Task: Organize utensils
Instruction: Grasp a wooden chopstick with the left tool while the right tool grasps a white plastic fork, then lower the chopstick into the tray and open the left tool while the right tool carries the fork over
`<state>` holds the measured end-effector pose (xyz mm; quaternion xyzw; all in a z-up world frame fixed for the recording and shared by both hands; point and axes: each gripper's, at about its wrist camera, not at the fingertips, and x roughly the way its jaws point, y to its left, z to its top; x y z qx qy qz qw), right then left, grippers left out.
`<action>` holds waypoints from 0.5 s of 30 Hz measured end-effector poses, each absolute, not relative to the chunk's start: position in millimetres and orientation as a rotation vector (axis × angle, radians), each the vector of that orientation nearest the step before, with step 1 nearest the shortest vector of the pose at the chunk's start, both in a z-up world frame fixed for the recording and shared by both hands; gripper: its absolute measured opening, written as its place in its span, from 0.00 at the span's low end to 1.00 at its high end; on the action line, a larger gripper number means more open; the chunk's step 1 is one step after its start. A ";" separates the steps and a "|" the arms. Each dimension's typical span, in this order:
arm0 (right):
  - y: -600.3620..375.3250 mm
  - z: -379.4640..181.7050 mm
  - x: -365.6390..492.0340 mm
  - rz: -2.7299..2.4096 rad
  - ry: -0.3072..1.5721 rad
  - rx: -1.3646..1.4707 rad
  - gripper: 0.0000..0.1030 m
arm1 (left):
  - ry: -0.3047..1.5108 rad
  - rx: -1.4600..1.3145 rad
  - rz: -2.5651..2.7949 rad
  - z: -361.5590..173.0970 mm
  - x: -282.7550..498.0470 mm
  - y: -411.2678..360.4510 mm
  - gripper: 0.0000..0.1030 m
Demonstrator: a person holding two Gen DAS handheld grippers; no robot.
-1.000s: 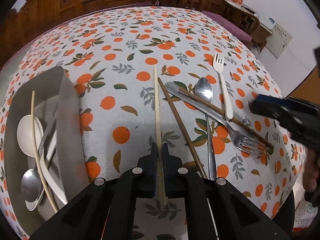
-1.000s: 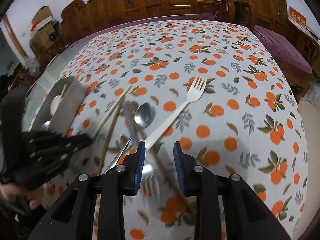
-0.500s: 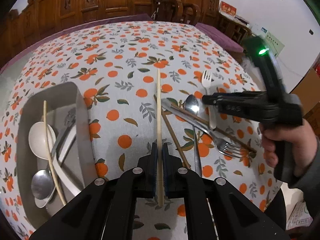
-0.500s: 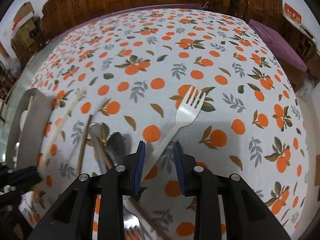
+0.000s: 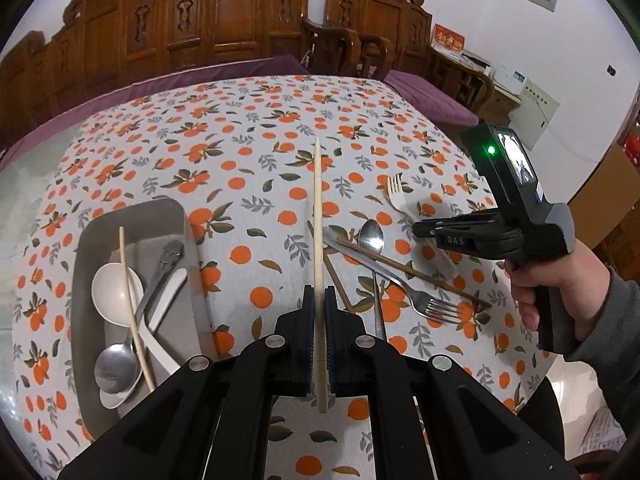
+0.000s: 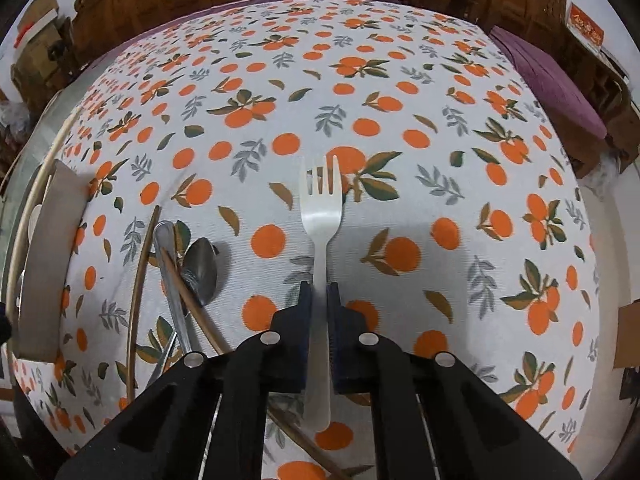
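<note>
My left gripper point(image 5: 319, 296) is shut on a pale chopstick point(image 5: 317, 216) and holds it above the table. My right gripper point(image 6: 319, 294) is shut on the handle of a white plastic fork point(image 6: 321, 216), which also shows in the left wrist view point(image 5: 397, 196). The grey tray point(image 5: 176, 216) at the left holds a white spoon point(image 5: 114, 288), a metal spoon point(image 5: 116, 368), another pale chopstick point(image 5: 132, 300) and more utensils. On the cloth lie a metal fork point(image 5: 400, 280), a metal spoon point(image 5: 372, 236) and brown chopsticks point(image 5: 412, 270).
The table carries an orange-print cloth point(image 5: 248, 152). Carved wooden chairs point(image 5: 240, 20) stand behind it. The right hand and its gripper body point(image 5: 516, 216) hang over the table's right side. The tray's wall point(image 6: 52, 264) shows at the left of the right wrist view.
My right gripper moved over the white fork and closed on its handle. My left gripper rose with the pale chopstick still in it.
</note>
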<state>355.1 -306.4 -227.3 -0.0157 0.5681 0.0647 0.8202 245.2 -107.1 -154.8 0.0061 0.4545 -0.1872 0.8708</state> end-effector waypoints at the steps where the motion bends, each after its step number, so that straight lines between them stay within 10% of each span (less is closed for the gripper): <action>1: -306.3 -224.3 353.7 0.138 1.202 -0.036 0.09 | 0.946 0.012 -0.391 -152.2 243.7 -105.9 0.04; 15: -270.6 -165.6 311.3 0.264 1.076 -0.039 0.09 | 0.899 0.012 -0.359 -125.2 224.4 -76.9 0.04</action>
